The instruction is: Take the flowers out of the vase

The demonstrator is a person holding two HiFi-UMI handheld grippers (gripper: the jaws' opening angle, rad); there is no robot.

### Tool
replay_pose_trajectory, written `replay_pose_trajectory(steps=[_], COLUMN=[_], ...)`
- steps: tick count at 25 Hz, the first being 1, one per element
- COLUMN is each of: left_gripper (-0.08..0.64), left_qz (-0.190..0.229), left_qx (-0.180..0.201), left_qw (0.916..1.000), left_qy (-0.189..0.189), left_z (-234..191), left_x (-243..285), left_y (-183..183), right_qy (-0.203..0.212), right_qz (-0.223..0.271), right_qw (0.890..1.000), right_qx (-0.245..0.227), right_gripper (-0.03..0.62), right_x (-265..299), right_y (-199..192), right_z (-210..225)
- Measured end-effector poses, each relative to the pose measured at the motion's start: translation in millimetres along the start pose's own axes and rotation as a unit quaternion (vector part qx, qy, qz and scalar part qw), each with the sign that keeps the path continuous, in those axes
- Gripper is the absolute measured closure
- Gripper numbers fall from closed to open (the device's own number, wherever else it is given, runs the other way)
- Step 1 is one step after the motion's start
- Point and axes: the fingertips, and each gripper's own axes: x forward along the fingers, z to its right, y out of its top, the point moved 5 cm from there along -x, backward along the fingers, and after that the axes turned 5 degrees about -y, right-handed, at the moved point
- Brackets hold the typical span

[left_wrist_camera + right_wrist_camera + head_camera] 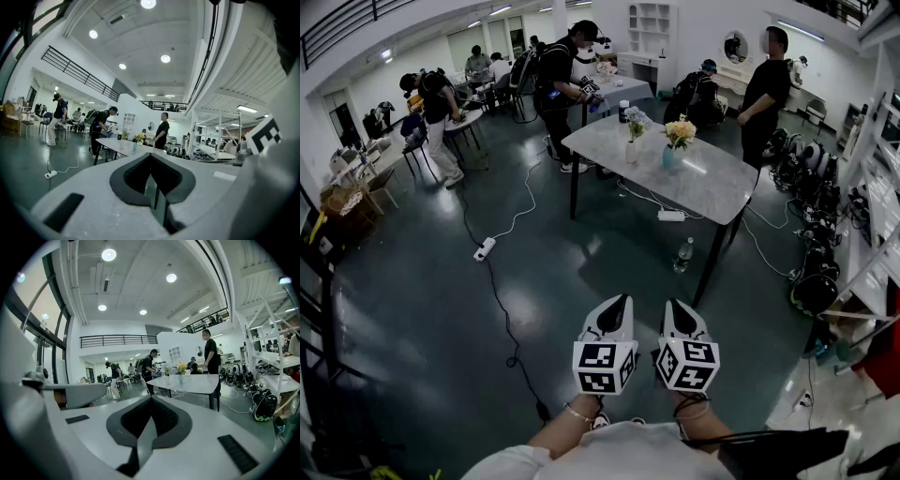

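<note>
Floor, dark and glossy, fills the room, with a white power strip on its cable at left, a grey table in the middle distance and shelving at right. On the table 2 vases stand upright: a white vase with pale flowers, then a blue vase with yellow flowers. Well apart from them, near the person's body, the left gripper and right gripper sit side by side aimed toward the table, each with jaws pressed together on nothing.
</note>
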Motion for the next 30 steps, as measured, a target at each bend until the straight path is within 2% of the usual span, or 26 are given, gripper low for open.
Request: replay_pose_trajectory(steps=[9, 15, 22, 25, 30], left_gripper=[0.552, 0.552, 0.552, 0.552, 0.552], left_qz=[0.003, 0.003, -0.005, -0.010, -0.018], left_qx=[-0.005, -0.004, 0.005, 0.011, 0.001], left_qw=[1.0000, 1.0000, 1.0000, 0.9999, 0.9998], left_qy=[0.005, 0.000, -0.004, -0.006, 0.002], left_z=[-9, -23, -53, -67, -93], left_x=[-7, -8, -12, -15, -16], left_y=[3, 3, -2, -1, -9], right_qy=[-0.005, -0.008, -0.031, -0.029, -0.030], right_qz=[-0.004, -0.004, -0.005, -0.013, -0.031], right_qw=[1.000, 1.000, 0.999, 0.999, 0.999], right_qx=[0.000, 0.025, 0.031, 0.031, 0.027], right_gripper=[0.588, 0.586, 0.586, 0.586, 0.586], right_x=[-5, 4, 23, 32, 45], right_y=[-2, -2, -8, -12, -27], right_z=[-5, -13, -27, -39, -51])
